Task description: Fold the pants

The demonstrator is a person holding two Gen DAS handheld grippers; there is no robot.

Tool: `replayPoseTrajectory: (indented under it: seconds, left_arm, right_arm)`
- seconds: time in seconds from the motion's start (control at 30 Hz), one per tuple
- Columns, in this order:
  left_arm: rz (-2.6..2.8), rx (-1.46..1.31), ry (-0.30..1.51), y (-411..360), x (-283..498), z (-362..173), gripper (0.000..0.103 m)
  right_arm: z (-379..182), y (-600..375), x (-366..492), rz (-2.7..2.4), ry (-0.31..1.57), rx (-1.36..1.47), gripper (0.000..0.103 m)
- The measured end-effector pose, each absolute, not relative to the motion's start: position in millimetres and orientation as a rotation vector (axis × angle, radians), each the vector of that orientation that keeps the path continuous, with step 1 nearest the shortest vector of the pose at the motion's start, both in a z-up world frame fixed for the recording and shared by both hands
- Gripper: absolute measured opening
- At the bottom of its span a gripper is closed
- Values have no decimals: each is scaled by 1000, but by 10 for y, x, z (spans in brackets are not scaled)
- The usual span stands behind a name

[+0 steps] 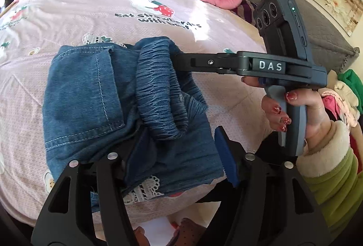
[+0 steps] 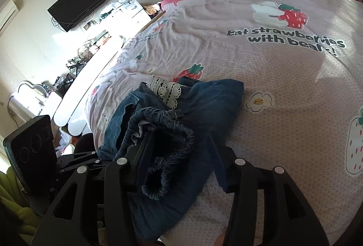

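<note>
Reading "DAS" on right gripper (image 1: 179,62), "Eat strawberries w/ bears" bedsheet (image 2: 283,68)

Folded jeans (image 1: 95,96) lie on the bedsheet (image 1: 68,18), left gripper (image 1: 181,155) open over them at six o'clock, right gripper (image 1: 174,62) reaching their waistband (image 1: 156,87) from three o'clock.

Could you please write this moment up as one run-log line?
stage: fold done, releasing | pants: folded on bed | left gripper: open over pants | right gripper: open, elastic waistband between jaws
</note>
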State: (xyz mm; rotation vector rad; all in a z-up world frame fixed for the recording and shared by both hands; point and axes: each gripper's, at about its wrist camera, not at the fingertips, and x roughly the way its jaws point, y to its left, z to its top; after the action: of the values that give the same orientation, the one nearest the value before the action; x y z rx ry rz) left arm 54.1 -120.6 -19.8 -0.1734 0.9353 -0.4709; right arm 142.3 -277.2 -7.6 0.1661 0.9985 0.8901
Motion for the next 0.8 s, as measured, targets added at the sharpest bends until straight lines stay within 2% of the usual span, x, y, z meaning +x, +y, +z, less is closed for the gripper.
replayPoseTrajectory:
  seconds: [0.13,0.2,0.33,0.4,0.5,0.67,0.8]
  left_arm:
    - [-534,-216,931,-1082,461,-125,61]
    - [-558,-239,918,-988,386,-51,70]
    - [-514,-252,840,-649,252,166,74]
    - [-486,-257,817,-490,247,237,86]
    - [-362,-240,779,-212,353,320,93]
    - [-258,-232,797,61,651,302,93]
    - [-258,-188,811,-3,845,278,93]
  right_arm:
    - [75,-2841,1359,870,960,175,60]
    - [182,-2873,1300,863,933,173,65]
    - [324,-2878,1196,837,886,123,72]
    - [393,-2855,1090,820,855,78,76]
    - [471,-2748,853,816,800,-14,79]
    - [494,-2409,355,869,730,-193,80]
    - [426,-2154,151,895,709,-273,79]
